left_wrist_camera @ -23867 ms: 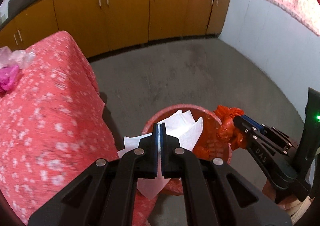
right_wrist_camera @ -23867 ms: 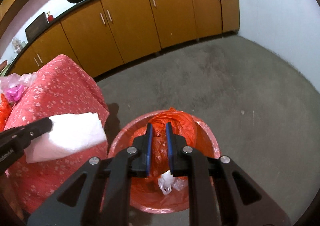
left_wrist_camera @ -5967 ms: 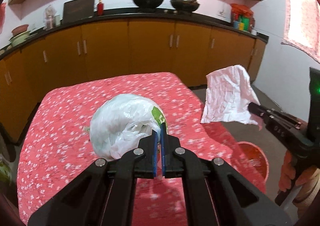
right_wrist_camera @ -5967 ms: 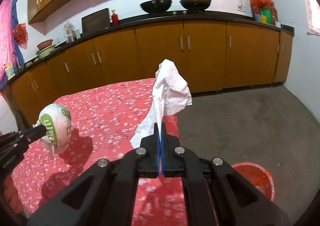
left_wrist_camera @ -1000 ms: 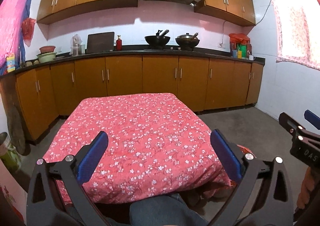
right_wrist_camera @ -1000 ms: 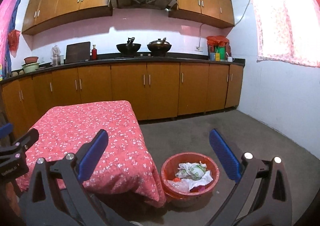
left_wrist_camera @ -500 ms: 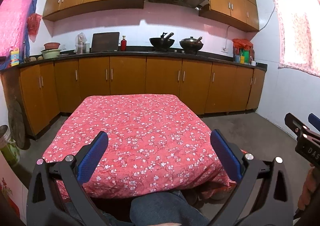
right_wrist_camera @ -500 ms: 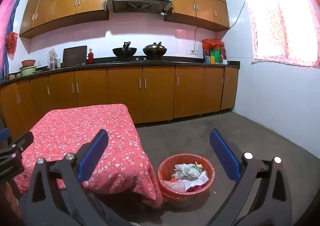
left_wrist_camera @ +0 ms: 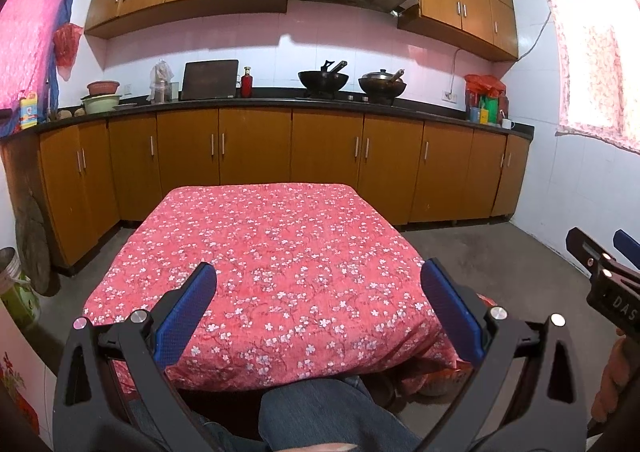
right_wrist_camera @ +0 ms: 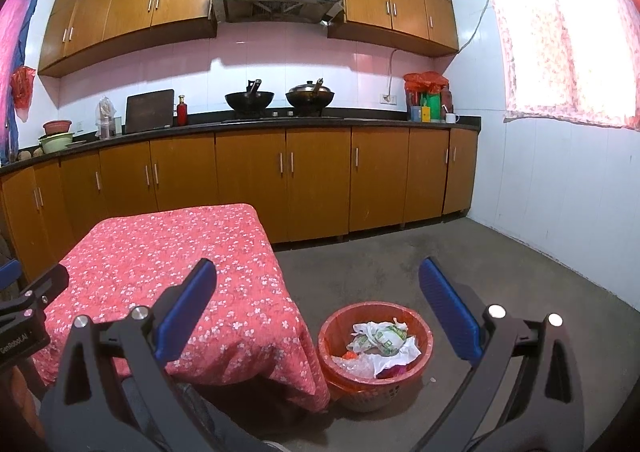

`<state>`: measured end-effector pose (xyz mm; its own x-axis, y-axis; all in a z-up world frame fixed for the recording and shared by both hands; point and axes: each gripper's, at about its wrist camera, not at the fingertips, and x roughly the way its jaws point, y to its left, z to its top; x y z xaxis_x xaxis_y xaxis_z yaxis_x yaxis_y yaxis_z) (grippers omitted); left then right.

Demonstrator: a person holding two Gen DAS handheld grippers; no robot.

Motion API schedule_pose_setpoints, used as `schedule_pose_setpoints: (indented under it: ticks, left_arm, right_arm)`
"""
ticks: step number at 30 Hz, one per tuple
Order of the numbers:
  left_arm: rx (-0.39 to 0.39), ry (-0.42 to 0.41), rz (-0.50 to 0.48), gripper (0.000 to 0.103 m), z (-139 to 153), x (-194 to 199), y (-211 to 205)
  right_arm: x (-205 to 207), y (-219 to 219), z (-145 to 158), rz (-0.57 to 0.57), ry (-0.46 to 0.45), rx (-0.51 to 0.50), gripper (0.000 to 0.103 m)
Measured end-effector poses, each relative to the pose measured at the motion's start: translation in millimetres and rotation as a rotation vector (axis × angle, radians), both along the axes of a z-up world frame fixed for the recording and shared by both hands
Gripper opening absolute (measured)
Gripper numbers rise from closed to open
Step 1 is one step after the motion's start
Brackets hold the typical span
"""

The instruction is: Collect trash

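Note:
A red basket lined with an orange bag (right_wrist_camera: pixel 420 362) stands on the floor at the table's right corner. It holds crumpled white paper and a white-and-green plastic bag (right_wrist_camera: pixel 382 338). My left gripper (left_wrist_camera: pixel 318 284) is wide open and empty, held back from the near edge of the table with the red flowered cloth (left_wrist_camera: pixel 272 252). My right gripper (right_wrist_camera: pixel 318 288) is wide open and empty, above and short of the basket. The right gripper's tip shows at the right edge of the left wrist view (left_wrist_camera: pixel 600 268). No trash shows on the cloth.
Wooden cabinets (right_wrist_camera: pixel 320 179) line the far wall under a dark counter with woks (right_wrist_camera: pixel 250 99) and jars. A white tiled wall (right_wrist_camera: pixel 560 203) bounds the right side. Grey floor (right_wrist_camera: pixel 420 252) lies between table and cabinets. My knee (left_wrist_camera: pixel 332 412) is under the table's near edge.
Both grippers have drawn back and tilted up a little, so more of the upper cabinets shows. Both stay wide open and empty. The basket's contents are unchanged.

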<state>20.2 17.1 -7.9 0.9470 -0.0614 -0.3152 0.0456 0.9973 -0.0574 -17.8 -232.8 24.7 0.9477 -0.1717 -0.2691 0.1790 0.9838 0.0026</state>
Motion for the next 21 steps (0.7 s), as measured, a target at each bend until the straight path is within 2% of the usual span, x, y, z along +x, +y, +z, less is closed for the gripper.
schedule_pose_setpoints:
  ticks: [21]
  left_arm:
    - [0.001, 0.005, -0.002, 0.101, -0.5, 0.0, -0.8]
  right_arm:
    - [-0.4, -1.0, -2.9, -0.010, 0.007, 0.011, 0.099]
